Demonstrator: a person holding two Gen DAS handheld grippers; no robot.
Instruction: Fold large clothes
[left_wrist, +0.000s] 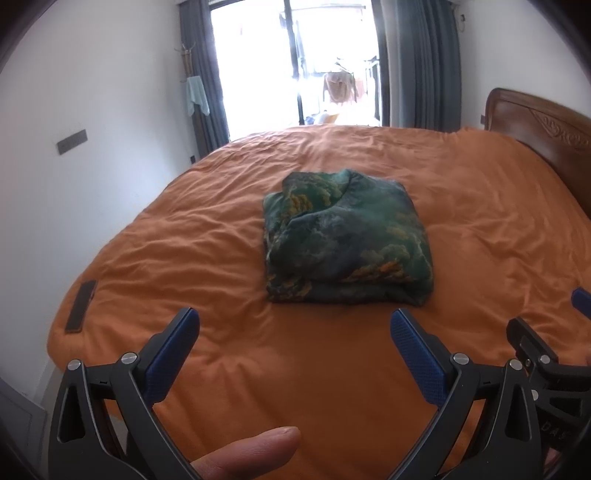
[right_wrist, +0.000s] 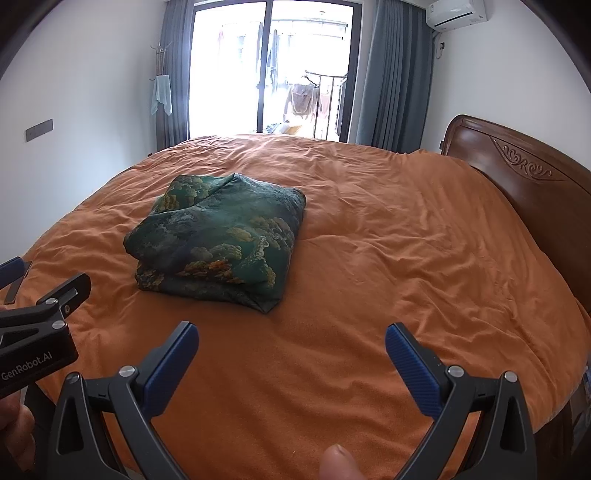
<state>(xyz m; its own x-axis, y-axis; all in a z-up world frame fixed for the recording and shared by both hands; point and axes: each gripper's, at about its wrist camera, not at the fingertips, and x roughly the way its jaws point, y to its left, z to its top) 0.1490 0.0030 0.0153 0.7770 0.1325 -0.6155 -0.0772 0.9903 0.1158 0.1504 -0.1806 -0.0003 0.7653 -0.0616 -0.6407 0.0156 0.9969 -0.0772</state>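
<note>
A green patterned garment (left_wrist: 347, 240) lies folded into a thick square bundle in the middle of the orange bed cover (left_wrist: 258, 350). My left gripper (left_wrist: 295, 325) hovers open above the cover, short of the bundle's near edge, with nothing between its blue pads. In the right wrist view the same garment (right_wrist: 221, 240) sits ahead and to the left of my right gripper (right_wrist: 291, 336), which also stands open and empty. Each gripper shows at the edge of the other's view: the right gripper (left_wrist: 543, 325) and the left gripper (right_wrist: 48, 280).
A dark phone (left_wrist: 81, 306) lies near the bed's left edge. A carved wooden headboard (right_wrist: 524, 177) bounds the right side. Beyond the bed are a glass balcony door (right_wrist: 269, 70) with grey curtains, and white walls close on the left.
</note>
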